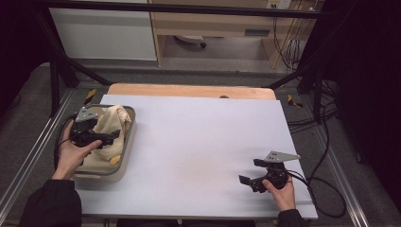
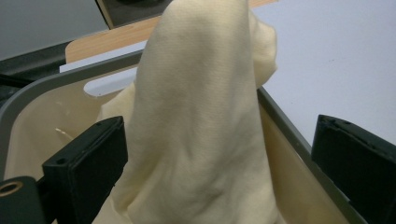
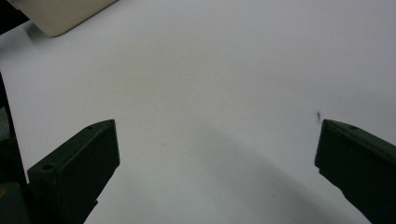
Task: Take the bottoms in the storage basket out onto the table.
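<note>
1. Where the high view looks down on the table [image 1: 189,142], a white sheet covers most of the top and a strip of bare wood shows at the far edge. A grey tub [image 1: 126,142] with a cream inside stands at the left edge of the sheet. A cream cloth [image 1: 113,124] is bunched up in the tub and rises above its rim. The left gripper [image 1: 109,138] is held by the left hand [image 1: 71,153] over the tub, touching the cloth or just beside it; I cannot tell from here how its jaws stand. The right gripper [image 1: 253,176] is in the right hand [image 1: 283,189] at the near right of the sheet, well apart from the tub, with its jaws apart over bare sheet.

2. In the left gripper view, the cloth [image 2: 201,121] stands as a tall fold between the two black jaws of the left gripper [image 2: 219,163]. The jaws are wide apart. The left jaw is touching the fold or just beside it, and the right jaw is clear of it, outside the grey rim of the tub [image 2: 289,135].

3. In the right gripper view, the right gripper [image 3: 217,163] has its jaws spread wide, with bare white sheet between them. A corner of the tub [image 3: 60,16] shows at the far left.
</note>
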Available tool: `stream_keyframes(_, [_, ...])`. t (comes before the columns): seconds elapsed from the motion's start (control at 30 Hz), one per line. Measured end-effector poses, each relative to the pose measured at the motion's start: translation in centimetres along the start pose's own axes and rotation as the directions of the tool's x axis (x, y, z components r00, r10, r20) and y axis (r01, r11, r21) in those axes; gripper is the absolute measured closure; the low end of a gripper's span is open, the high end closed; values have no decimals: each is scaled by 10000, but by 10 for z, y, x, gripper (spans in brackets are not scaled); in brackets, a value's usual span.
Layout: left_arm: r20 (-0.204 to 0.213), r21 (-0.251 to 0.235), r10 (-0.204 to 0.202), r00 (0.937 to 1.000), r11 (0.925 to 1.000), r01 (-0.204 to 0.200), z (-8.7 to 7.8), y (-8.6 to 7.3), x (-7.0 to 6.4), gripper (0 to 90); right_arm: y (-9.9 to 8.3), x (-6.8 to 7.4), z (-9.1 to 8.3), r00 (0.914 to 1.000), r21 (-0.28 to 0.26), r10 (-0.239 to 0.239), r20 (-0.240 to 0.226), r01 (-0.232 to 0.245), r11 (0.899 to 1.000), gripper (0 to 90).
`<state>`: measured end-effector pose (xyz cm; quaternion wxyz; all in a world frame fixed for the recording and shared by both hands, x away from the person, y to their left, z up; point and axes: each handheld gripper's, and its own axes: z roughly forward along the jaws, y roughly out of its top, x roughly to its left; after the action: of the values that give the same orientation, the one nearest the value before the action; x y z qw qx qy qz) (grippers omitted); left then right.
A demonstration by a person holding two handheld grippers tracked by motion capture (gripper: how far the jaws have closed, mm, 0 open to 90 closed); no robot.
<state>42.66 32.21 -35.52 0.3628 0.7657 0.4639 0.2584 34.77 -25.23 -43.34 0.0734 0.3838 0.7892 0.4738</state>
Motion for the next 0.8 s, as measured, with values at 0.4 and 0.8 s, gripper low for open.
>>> stream_keyframes(0.4, [-232, 275, -72, 9997, 9996, 79, 16, 1, 5, 40, 0, 0, 0, 10000, 7, -18, -14, 18, 10000, 4])
stream_keyframes(0.8, [-426, 304, -186, 9989, 9993, 199, 29, -1, 5, 105, 0, 0, 0, 10000, 14, -17, -10, 17, 10000, 4])
